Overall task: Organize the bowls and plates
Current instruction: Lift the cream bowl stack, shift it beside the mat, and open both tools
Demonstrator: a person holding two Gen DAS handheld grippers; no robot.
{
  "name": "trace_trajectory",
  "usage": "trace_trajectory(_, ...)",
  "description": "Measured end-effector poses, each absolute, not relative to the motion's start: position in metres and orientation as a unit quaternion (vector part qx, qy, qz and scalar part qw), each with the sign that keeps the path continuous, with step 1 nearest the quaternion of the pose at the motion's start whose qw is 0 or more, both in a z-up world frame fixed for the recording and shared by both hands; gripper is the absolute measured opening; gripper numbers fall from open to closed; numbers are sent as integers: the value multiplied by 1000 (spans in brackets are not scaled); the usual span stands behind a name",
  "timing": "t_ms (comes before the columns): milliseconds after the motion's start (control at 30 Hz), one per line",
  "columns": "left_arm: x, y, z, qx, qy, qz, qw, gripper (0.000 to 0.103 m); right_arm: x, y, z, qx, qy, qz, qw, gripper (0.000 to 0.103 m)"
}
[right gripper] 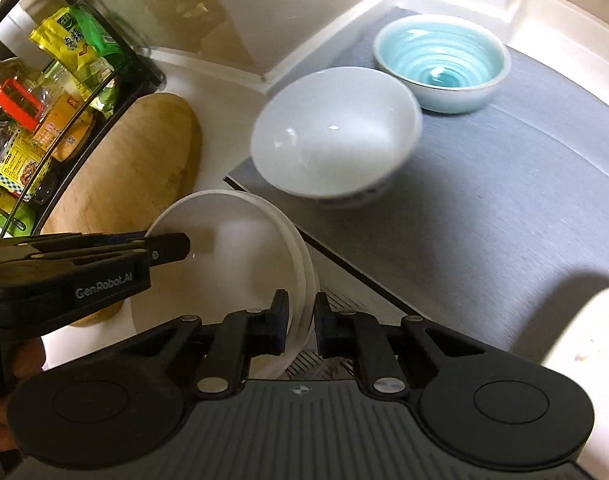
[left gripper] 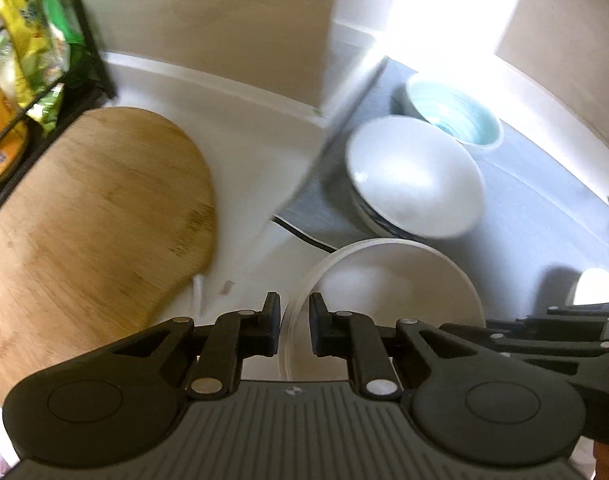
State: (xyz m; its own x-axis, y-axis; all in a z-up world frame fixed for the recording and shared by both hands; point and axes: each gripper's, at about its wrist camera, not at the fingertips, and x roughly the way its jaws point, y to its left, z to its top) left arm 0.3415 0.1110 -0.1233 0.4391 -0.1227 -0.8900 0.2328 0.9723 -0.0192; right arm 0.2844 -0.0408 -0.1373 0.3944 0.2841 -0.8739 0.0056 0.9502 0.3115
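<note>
Two grippers hold one stack of white plates (right gripper: 232,248) between them. The right gripper (right gripper: 301,322) is closed tight on the near right rim, with the rim pinched between its black pads. The left gripper (left gripper: 295,322) is closed tight on the left rim of the same stack. From the right camera you can see its fingers (right gripper: 166,248) reach in over the left edge.

I think the plates are being carried now. To do it well, both hands should go the same way at the same speed. They should stay the same way apart too, so the stack does not bend, tip or slip out. Keep the plates flat.

Just past the plates is the edge of the gray mat (right gripper: 484,208). The stack should not bump that edge. A black cord (left gripper: 304,236) lies there too, so mind it.

Farther on, a white bowl (right gripper: 332,136) sits on the mat, right in the way. Behind it, close by, is a blue bowl (right gripper: 442,66), near the far corner wall. The open room is on the right part of the mat.

To the left lies a wooden board (left gripper: 92,216). Farther left stands a black rack (right gripper: 104,80) full of packets, so there is little room that way
</note>
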Motion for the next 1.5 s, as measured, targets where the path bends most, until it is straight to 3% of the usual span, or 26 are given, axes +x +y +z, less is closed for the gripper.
trace_trajectory(1067,323,59,-157,54,544,-158,822,17,248,-98,-144,150,528,9,836,13)
trace_trajectory(1133,322,60,-154,54,538,-156,827,25,247,-98,-144,151,526,8,837,13)
trace_trajectory(1200,322,62,-148,52,531,-148,833,53,246,-98,-142,154,525,13,837,14)
trace_trajectory(1300,319,67,-139,48,514,-138,845,69,243,-97,-137,153,521,14,840,16)
trace_trajectory(1367,318,71,-133,41,508,-135,850,89,241,-96,-132,150,518,17,842,28)
trace_trajectory(1433,315,73,-126,40,503,-135,853,92,239,-95,-126,153,515,20,843,45)
trace_trajectory(1500,311,74,-120,40,503,-138,852,94,235,-95,-120,152,510,21,846,50)
